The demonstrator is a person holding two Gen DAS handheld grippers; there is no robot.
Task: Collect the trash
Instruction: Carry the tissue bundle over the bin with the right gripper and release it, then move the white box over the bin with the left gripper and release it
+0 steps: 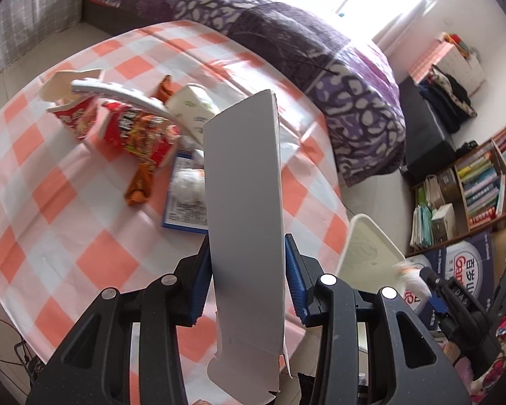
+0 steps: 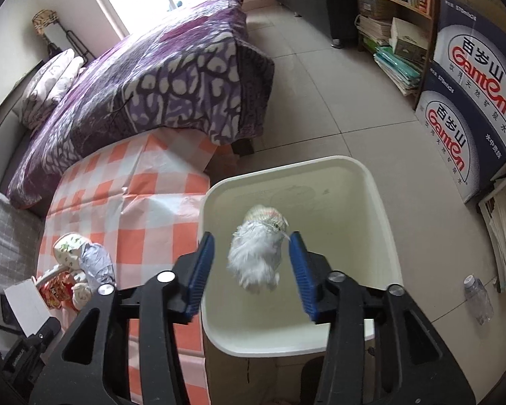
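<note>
The left gripper point(image 1: 248, 276) pinches a flat grey carton point(image 1: 244, 222) between its blue pads, the carton standing upright above the checked table point(image 1: 67, 222). The right gripper point(image 2: 253, 270) is spread, its pads clear of a crumpled white wad point(image 2: 258, 253) that hangs blurred between them, over the open white bin point(image 2: 381, 202). The bin stands on the tiled floor point(image 2: 320, 101) just beside the table's edge; its inside looks bare. On the table, well apart from the bin, lie red snack wrappers point(image 1: 135, 128), a torn cup point(image 1: 72, 104) and a blue-edged packet point(image 1: 185, 199). Beyond the table is a purple-quilted bed point(image 2: 158, 77)
</note>
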